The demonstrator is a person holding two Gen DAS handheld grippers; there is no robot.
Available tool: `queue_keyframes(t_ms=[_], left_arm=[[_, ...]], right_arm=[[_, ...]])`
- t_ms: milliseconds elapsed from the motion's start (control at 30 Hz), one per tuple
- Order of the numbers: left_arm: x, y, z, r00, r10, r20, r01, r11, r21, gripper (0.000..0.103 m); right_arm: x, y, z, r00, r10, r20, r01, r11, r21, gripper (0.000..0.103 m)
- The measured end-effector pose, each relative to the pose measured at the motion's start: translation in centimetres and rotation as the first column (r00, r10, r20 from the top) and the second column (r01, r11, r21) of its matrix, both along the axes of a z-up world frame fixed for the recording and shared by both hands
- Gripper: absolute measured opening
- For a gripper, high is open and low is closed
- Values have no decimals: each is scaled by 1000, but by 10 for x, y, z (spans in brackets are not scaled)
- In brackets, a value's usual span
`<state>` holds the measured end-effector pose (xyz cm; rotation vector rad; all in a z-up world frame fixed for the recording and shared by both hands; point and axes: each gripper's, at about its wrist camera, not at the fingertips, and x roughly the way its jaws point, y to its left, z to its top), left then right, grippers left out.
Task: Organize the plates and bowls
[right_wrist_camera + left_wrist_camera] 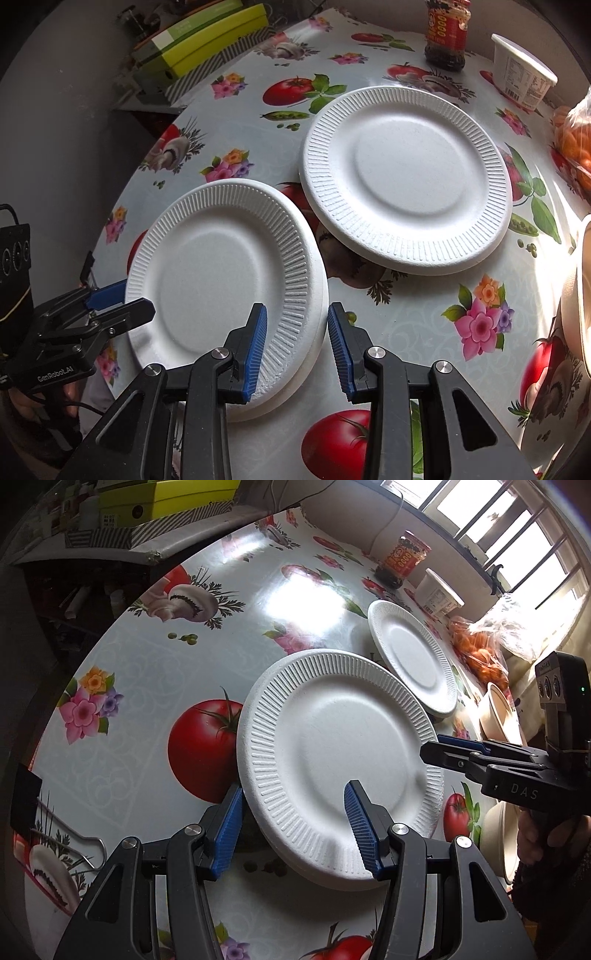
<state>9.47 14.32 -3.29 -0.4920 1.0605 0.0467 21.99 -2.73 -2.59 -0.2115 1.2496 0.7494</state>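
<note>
A stack of white foam plates [332, 753] [221, 266] sits at the near side of the flower-and-tomato tablecloth. My left gripper [295, 790] [137, 295] straddles its left rim, one blue pad against the outer edge and the other on the plate's face. My right gripper [296, 308] [434, 746] clasps the opposite rim, with its left pad on the ribbed border and its right pad just outside the edge. Both hold the stack between them. A second stack of white plates [413, 657] [406, 177] lies just beyond, its rim nearly touching the held stack.
A red-labelled sauce jar [447, 33], a white tub [522, 70] and a bag of oranges [480, 653] stand at the far edge. Beige bowls [496, 716] sit to the right. A yellow-green box [207, 40] lies past the table's left edge. A binder clip [37, 805] rests near left.
</note>
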Motion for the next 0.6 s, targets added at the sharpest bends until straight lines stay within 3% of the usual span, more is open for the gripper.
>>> queue_keyframes(t_ms=[600], left_arm=[[9,19,8,999,34,-1,-34,999,9,55]], right_arm=[[6,16,2,999,30,-15,-30,999,18,34]])
